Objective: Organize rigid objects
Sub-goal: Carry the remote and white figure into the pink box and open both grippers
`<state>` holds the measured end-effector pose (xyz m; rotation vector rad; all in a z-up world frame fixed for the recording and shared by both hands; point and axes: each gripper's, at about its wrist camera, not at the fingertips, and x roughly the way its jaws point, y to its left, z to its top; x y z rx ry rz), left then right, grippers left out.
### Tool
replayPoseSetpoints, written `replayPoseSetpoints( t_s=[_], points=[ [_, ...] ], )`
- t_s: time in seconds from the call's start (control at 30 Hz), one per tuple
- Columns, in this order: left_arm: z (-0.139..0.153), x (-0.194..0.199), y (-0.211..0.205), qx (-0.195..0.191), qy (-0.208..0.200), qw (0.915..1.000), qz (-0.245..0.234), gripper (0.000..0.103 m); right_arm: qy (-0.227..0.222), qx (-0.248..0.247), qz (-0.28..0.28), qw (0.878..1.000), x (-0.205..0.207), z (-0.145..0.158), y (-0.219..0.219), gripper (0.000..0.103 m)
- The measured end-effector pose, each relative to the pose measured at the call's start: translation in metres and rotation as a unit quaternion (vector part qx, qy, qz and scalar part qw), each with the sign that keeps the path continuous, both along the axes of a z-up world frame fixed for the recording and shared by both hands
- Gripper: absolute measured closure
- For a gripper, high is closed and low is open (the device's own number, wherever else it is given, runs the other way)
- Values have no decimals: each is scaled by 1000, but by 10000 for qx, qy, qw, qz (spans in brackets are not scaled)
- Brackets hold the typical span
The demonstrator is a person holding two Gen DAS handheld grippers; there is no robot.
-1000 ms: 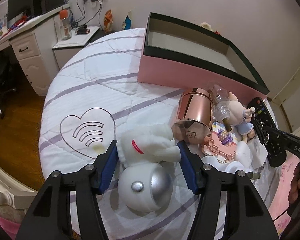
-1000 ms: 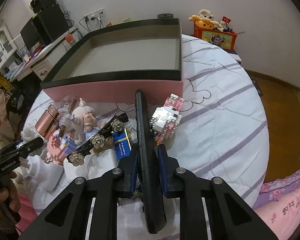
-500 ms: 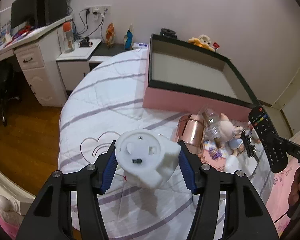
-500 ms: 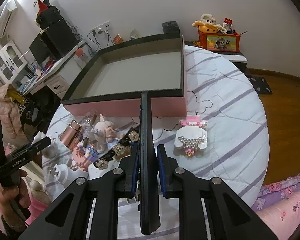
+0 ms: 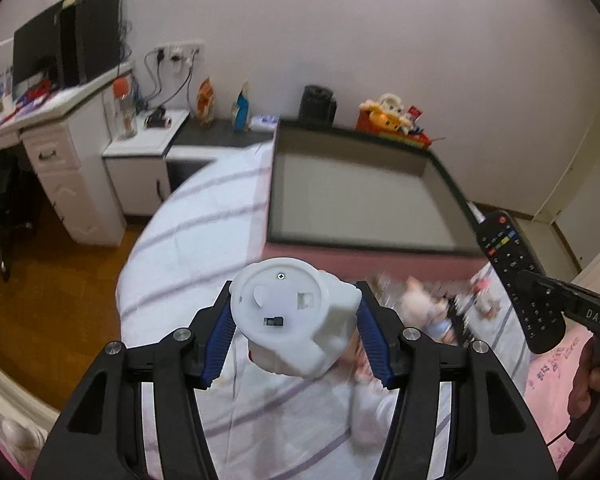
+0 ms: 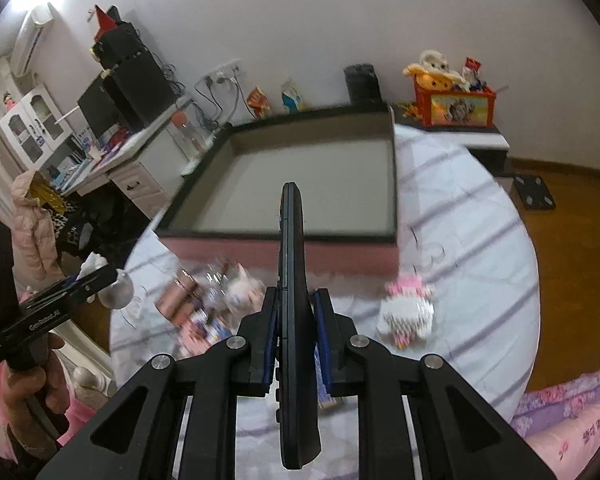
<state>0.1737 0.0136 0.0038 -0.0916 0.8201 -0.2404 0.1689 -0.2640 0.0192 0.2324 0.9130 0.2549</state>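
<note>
two tools are up over the bed [image 5: 204, 216], each with one thing in its grip. the left tool [image 5: 296, 332] has its blue pads partly spread and pressed on both sides of a white astronaut toy [image 5: 296, 320], its round base turned toward the camera. the right tool [image 6: 296, 336] is nearly closed, pinching one black remote control [image 6: 293, 264] edge-on, also seen in the left view [image 5: 516, 276].

one shallow pink box [image 6: 312, 184] with a dark rim sits open on the quilt beyond both. in front of it lies a blurred heap: one copper tin [image 6: 180, 292], one small doll [image 5: 420, 300], and apart to the right one pink-and-white brick figure [image 6: 408, 308]; the rest cannot be counted.

the bed has a white quilt with purple stripes. around it are a wood floor, a white bench [image 5: 48, 108] with a monitor, and a plain wall.
</note>
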Motion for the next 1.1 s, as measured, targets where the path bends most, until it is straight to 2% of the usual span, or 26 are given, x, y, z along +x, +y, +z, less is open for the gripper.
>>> replayPoseSetpoints(
  t_s=[0.2,0.4,0.53,0.73,0.93,1.0,1.1],
  points=[
    [37,44,-23,-99,-314,9993,-170,45,-352,-93,71,9993,31,31,9,86],
    [45,110,-54,-124,-231,9991,-340,45,-349,-43,-63,9994,89,38,7,86],
    [27,160,-74,-90,73,9990,-423,45,-118,-6,-185,9998,128,20,4,86],
    [-16,222,-105,21,633,9963,-585,45,391,-67,-430,9983,181,-23,-7,86],
    [-53,255,-138,242,1027,9912,-794,45,744,-152,-614,9952,209,-49,-12,86],
    [-56,260,-147,265,1045,9903,-876,47,815,-239,-636,9944,214,-55,-11,86],
    [-57,267,-157,513,1072,9895,-824,47,896,-341,-651,9933,220,-62,-8,85]
  ],
)
